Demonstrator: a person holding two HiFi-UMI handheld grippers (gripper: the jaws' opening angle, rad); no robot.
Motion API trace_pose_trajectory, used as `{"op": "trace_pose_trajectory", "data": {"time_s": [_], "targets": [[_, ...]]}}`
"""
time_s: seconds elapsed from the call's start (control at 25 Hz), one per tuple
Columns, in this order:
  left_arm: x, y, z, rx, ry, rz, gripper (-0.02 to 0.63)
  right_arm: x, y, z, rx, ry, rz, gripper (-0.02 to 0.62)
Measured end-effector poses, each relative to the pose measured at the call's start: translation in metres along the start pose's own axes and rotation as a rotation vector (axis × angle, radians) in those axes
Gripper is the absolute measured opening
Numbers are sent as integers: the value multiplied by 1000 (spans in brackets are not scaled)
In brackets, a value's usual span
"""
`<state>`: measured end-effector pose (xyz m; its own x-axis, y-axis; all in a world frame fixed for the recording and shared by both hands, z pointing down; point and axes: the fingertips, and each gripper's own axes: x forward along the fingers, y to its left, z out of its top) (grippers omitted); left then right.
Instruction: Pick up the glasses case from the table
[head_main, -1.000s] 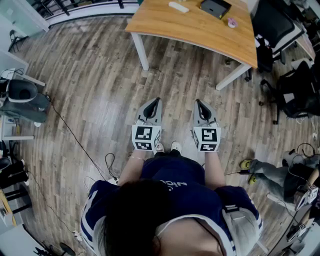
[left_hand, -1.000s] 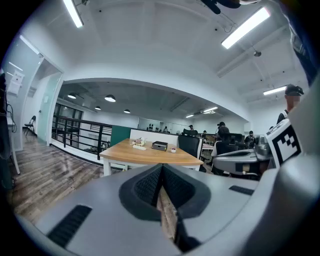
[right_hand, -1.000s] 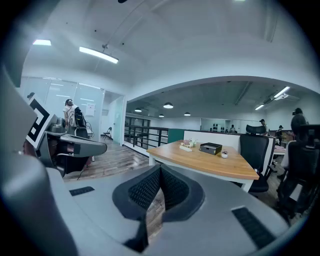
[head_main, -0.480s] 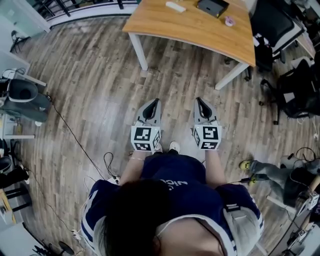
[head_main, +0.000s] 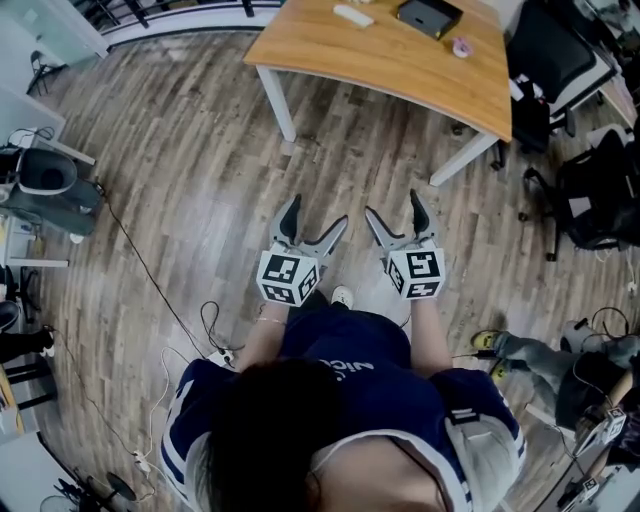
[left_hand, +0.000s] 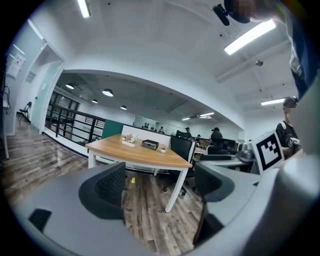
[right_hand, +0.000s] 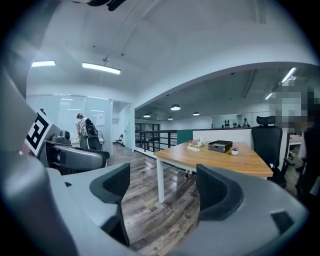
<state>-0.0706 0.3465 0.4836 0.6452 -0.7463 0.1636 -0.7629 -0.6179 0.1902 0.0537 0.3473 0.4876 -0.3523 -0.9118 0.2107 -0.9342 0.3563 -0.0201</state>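
Note:
A wooden table on white legs stands across the room at the top of the head view. On its far part lie a dark box, a white oblong item and a small pink thing; which one is the glasses case I cannot tell. My left gripper and right gripper hover side by side over the wood floor, well short of the table. Both pairs of jaws are opening wide, with nothing between them. The table and box lie far beyond my left gripper. Likewise the box beyond my right gripper.
Black office chairs and a dark bag crowd the right side beyond the table. A grey bin stands at the left wall, and a cable trails over the floor. Someone's legs stretch out low at the right.
Both grippers' jaws have swung from shut to wide open. The table has come slightly nearer in the head view, and the left gripper has shifted a little.

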Motion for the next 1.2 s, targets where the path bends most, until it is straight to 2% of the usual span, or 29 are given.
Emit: {"op": "trace_pose_trajectory", "data": {"time_s": [0.36,0.6,0.72,0.88,1.2], "targets": [[13,-3,-9,-47,17,-3,414,5,-20,-13,-7,26,-13,402],[40,14,-10,-1,37,-6,414,29,-37,-15,10,32,-40,402],[56,29,-7,1,46,-29,414,48,-41,-14,10,40,-56,400],[81,61,8,-43,22,-53,413,82,-47,-8,-2,55,-73,400],[142,123,33,-9,45,-121,413,153,-64,17,-8,63,-153,400]]}}
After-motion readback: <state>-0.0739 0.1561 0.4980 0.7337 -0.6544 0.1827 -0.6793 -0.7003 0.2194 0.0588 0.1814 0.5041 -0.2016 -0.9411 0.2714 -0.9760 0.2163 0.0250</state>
